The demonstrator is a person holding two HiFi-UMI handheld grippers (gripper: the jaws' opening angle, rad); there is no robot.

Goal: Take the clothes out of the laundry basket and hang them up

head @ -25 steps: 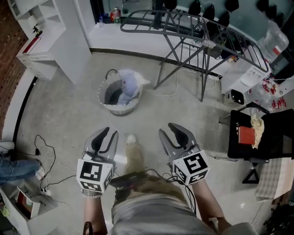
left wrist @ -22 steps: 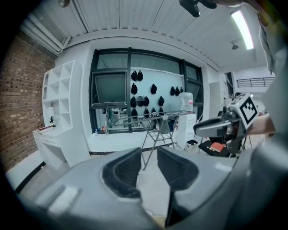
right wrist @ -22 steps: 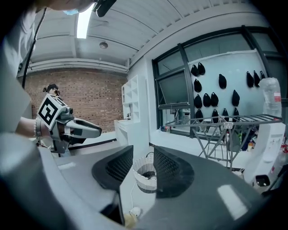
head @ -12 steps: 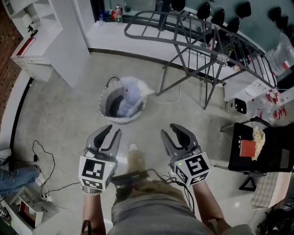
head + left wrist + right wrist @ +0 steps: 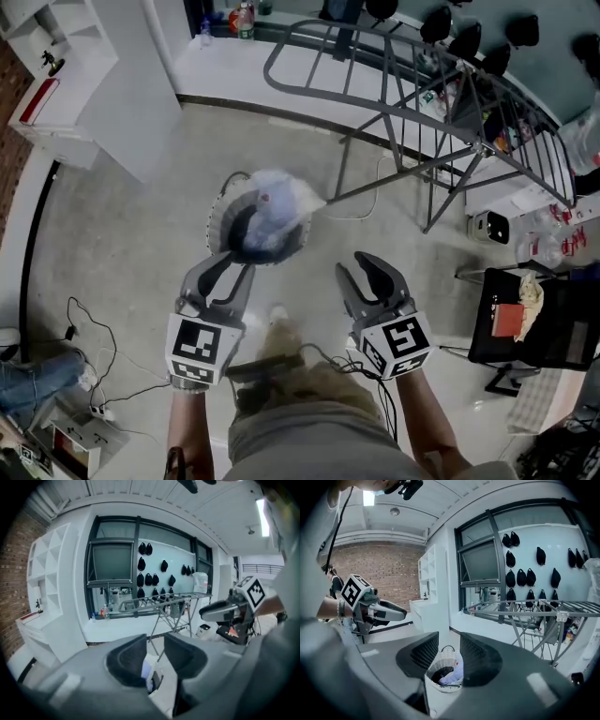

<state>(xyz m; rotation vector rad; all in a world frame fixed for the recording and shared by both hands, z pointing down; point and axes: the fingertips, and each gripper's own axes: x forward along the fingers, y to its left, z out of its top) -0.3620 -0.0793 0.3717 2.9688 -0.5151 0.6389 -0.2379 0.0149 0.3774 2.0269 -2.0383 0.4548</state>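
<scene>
Holds a claw in each hand, side by side, out in front of the body. Holds the left claw (image 5: 236, 267) with its jaws wide apart and nothing between them. Holds the right claw (image 5: 366, 275) the same way, wide and empty. Points both a bit down, toward the basket (image 5: 216, 208).

Looks down on that basket, sitting on the gray floor (image 5: 122, 234). Round and white, with a thin handle at the far rim. Filled with clothes (image 5: 277, 197): pale blue and white ones piled on the right side, poking a little over the rim, and a dark piece (image 5: 246, 230) down in the middle. Not touched by either claw. In the head view, lines up with the left claw's tips at its near rim, but sits well below them. Shows up through the gap between the jaws in both gripper views, down on the floor.

Past the basket and to the right, shows a gray rack (image 5: 441, 103) with thin bars and crossed legs. To the left, shows a white shelf (image 5: 94, 94). Near the left hand, shows wires (image 5: 98, 323) on the floor. At the far right, shows a black chair (image 5: 562, 328) with a red thing and a pale cloth on it.
</scene>
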